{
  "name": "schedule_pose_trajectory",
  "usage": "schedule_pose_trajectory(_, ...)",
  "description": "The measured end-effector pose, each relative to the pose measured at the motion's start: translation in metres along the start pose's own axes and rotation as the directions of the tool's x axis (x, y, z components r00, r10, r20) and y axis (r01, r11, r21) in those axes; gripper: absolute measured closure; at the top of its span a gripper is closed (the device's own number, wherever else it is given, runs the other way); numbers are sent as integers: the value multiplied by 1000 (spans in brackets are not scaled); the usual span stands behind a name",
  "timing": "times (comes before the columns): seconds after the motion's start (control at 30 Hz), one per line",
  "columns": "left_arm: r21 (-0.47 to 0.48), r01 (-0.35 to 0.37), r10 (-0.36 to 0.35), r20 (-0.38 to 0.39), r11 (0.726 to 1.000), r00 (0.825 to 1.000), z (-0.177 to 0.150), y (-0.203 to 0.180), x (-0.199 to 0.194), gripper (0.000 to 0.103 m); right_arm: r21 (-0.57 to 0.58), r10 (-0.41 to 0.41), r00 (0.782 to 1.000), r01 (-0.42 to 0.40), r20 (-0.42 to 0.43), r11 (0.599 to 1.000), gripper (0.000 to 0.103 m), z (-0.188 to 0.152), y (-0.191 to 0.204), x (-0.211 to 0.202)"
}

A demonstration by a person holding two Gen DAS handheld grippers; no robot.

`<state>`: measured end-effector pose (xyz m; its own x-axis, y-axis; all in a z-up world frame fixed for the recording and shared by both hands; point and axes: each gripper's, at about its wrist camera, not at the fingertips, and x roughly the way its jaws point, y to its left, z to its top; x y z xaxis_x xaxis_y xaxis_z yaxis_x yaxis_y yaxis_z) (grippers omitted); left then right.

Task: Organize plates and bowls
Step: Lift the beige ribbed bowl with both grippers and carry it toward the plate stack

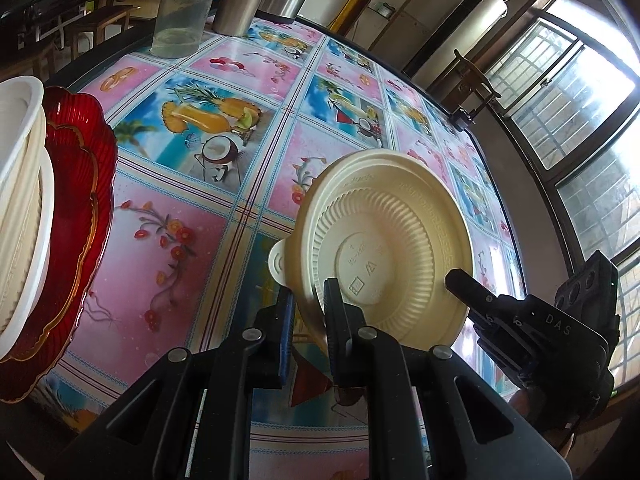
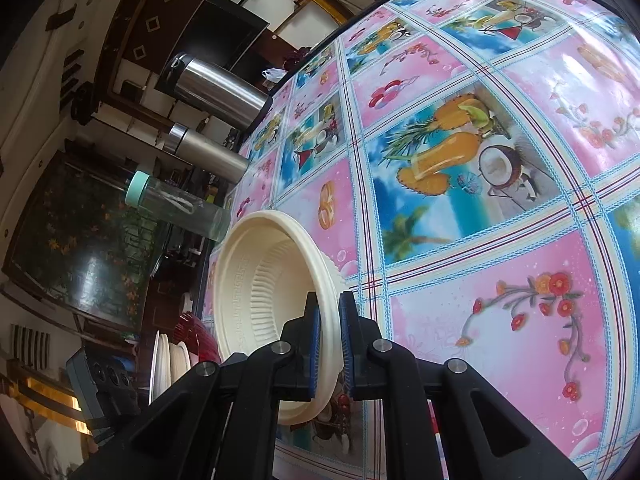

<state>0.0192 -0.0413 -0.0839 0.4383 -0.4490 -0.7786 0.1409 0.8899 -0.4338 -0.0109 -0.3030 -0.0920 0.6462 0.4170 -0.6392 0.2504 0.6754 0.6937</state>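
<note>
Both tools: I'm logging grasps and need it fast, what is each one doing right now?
Left tool: closed on the rim of the cream bowl.
Right tool: closed on the rim of a cream bowl; whether both hold one bowl cannot be told.

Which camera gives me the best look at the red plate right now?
The left wrist view. There the red plate fills the left edge, showing its scalloped, gold-trimmed rim and the cream bowls stacked on it. The right wrist view shows only a small red sliver behind the cream bowl held in the right tongs.
</note>
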Motion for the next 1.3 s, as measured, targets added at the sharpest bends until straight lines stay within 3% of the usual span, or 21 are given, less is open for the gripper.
schedule_pose_trajectory(0.47, 56, -57, 52, 85, 997, 995, -4, -7, -19, 91, -8, 31, 1000, -31, -3, 999, 92, -5, 5, -4)
schedule_pose_trajectory(1.3, 116, -134, 104, 236, 984, 966, -2, -17, -53, 91, -47, 86, 996, -86, 11, 995, 92, -12, 32, -19)
